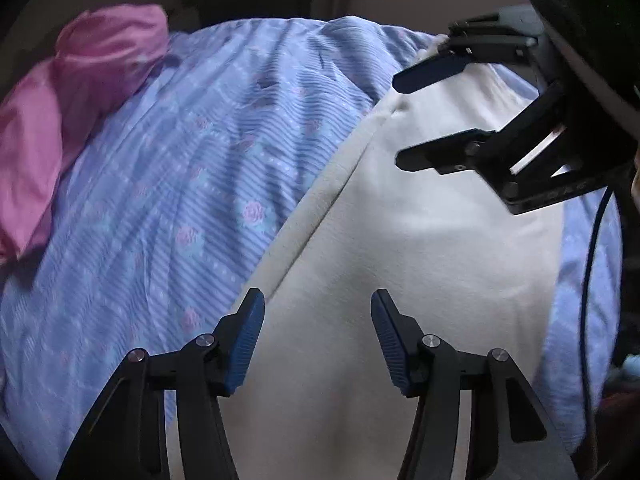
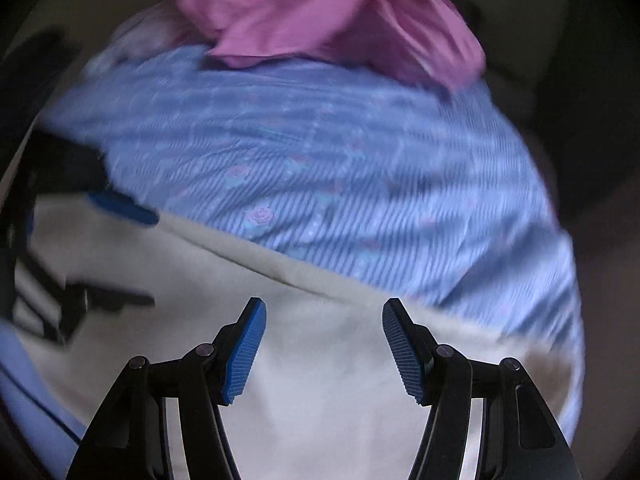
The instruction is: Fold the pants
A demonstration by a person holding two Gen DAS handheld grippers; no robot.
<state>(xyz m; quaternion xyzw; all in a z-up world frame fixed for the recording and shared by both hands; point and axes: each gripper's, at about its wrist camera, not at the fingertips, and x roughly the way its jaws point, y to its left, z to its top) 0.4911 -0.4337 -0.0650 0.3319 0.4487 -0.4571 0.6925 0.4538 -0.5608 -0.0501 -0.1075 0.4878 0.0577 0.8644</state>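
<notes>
Between the spread fingers of the left gripper (image 1: 317, 340) lies only cream cloth; its jaws stand apart, gripping nothing. The right gripper (image 2: 324, 344) is likewise apart, empty, hovering above the same cloth. From the left wrist it shows at two o'clock, its fingers wide over the pants (image 1: 400, 260). The pants lie flat on the sheet (image 1: 180, 180), with one long straight edge running from seven o'clock up toward one. Beyond that edge the blue striped, rose-printed sheet offers open room at ten and eleven o'clock. A pink bundle (image 1: 72, 100) sits at the sheet's far rim, well apart from the pants. The right wrist view is smeared; the left gripper at its nine o'clock is a dark blur. The pants' near end is cut off below both grippers. Dim room behind.
</notes>
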